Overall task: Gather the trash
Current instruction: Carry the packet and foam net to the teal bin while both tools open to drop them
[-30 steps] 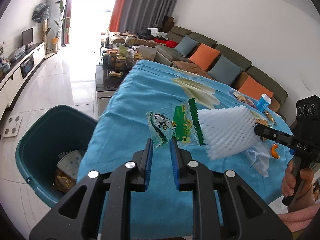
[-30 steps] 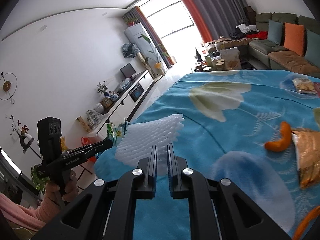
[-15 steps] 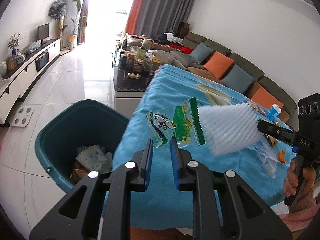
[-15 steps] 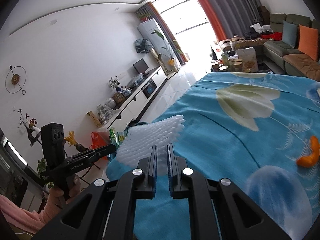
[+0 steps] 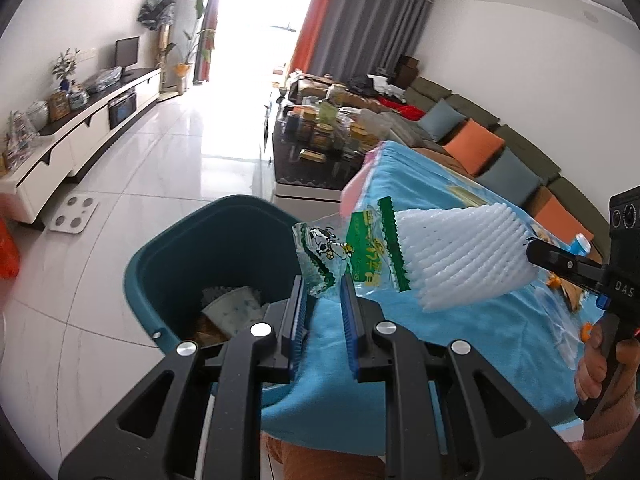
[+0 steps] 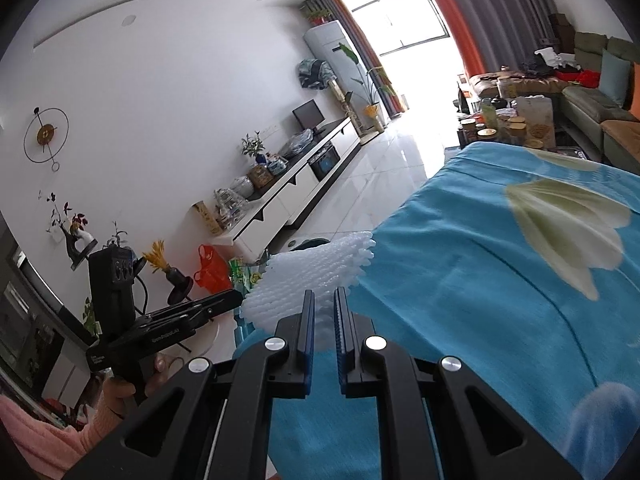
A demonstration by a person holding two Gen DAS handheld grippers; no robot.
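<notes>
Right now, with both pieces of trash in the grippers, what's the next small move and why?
Probably carry the left gripper a little further left, over the teal plastic bin, then release. Its clear green-printed plastic wrapper hangs at the bin's right rim, partly over the blue tablecloth. The right gripper with the white foam net can follow.

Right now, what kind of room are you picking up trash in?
It looks like a living room in someone's home. There is a long sofa with orange and blue cushions, a low TV cabinet with a screen on it along the wall, and tall curtains by a bright window.
</notes>
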